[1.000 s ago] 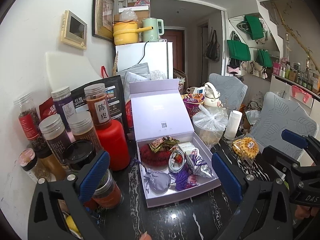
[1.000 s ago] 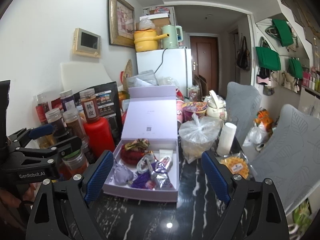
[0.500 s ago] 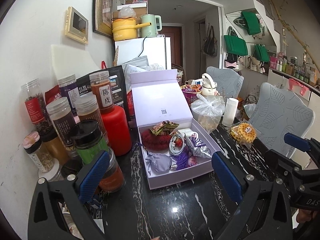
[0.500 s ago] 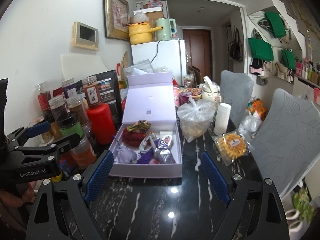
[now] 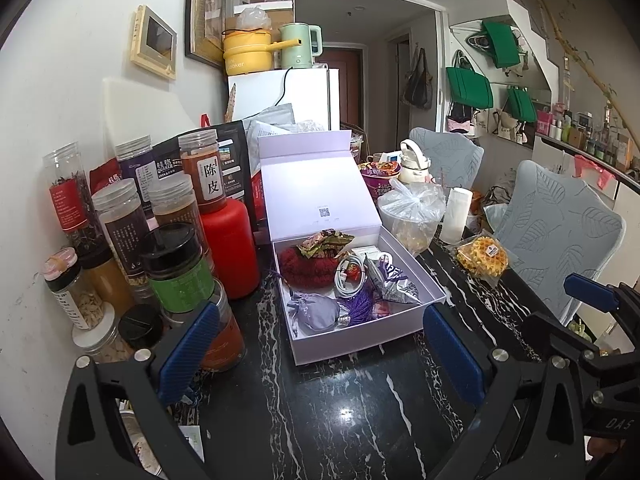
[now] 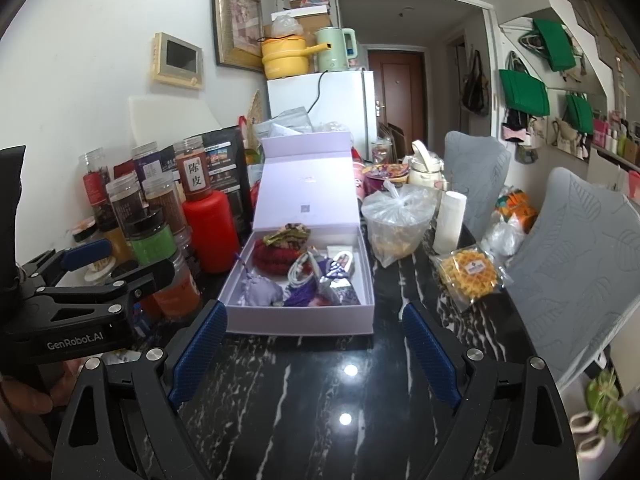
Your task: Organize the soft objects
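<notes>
Left wrist view: the left gripper (image 5: 320, 354), jaws wide and empty, faces an open lilac box (image 5: 362, 334) on the black table (image 5: 340, 420); its long axis runs away, lid upright. A lilac pouch (image 5: 318, 312) lies inside, front left.

Right wrist view: the right gripper (image 6: 312, 354), equally wide and empty, shows the left gripper beside the jars (image 6: 154, 236).

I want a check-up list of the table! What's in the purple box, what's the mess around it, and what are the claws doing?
Surface: black marbled table, glossy, with light reflections.
Job's things: open lilac box, lid up; inside lie a red knitted piece, a lavender pouch and a purple tassel.
Clutter: spice jars and a red bottle left of the box; a bagged bowl and a wrapped waffle to its right.
Grippers: left claw open, empty; right claw open, empty.
Cables: white coiled cable in the box.
Surroundings: grey chairs, white fridge, green bags on the wall.
</notes>
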A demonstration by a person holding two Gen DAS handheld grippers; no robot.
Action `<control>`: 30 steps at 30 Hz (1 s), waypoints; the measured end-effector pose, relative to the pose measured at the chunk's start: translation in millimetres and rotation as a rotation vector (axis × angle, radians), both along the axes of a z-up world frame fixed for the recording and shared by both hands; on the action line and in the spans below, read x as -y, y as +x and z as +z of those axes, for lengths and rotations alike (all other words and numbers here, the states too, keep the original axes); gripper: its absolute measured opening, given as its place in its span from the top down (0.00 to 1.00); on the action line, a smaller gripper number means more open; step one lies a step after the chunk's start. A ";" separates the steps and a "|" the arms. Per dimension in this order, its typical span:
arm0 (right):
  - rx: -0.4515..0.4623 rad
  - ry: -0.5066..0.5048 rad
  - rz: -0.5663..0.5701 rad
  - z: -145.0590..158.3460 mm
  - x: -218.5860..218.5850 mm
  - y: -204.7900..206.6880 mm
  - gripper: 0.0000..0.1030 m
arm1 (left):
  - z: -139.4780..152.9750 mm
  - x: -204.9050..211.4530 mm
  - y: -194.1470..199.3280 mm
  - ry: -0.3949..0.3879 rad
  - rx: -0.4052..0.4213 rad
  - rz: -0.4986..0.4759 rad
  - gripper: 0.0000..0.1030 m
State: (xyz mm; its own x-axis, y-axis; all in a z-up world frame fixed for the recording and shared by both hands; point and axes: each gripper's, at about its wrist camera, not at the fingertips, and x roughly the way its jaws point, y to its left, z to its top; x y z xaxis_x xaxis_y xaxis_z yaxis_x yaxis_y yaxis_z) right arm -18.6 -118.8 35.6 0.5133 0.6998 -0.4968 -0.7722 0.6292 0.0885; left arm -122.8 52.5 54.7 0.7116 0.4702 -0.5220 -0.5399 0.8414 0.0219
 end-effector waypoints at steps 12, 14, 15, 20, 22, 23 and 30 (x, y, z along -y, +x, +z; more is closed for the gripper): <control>0.006 -0.016 0.003 -2.3 -0.9 -0.8 0.12 | -2.9 1.8 1.4 0.005 -0.012 0.004 0.00; 0.004 -0.017 0.001 -2.3 -1.2 -0.8 0.12 | -3.0 1.5 1.6 -0.002 -0.012 0.003 0.00; 0.005 -0.018 0.001 -2.2 -1.3 -0.9 0.12 | -3.1 1.4 1.6 -0.003 -0.011 0.002 0.00; 0.014 -0.019 -0.003 -1.6 -0.3 -0.8 0.12 | -3.5 -0.9 0.9 -0.012 -0.003 0.003 0.00; 0.016 -0.019 -0.006 -1.7 0.0 -0.5 0.12 | -3.7 -1.4 1.0 -0.012 -0.008 0.003 0.00; 0.015 -0.020 -0.007 -2.3 0.0 -0.6 0.12 | -4.1 -2.0 0.9 -0.013 -0.010 0.004 0.00; 0.015 -0.025 -0.010 -2.3 -1.0 0.8 0.12 | -5.3 -2.5 -0.1 -0.012 -0.007 0.002 0.00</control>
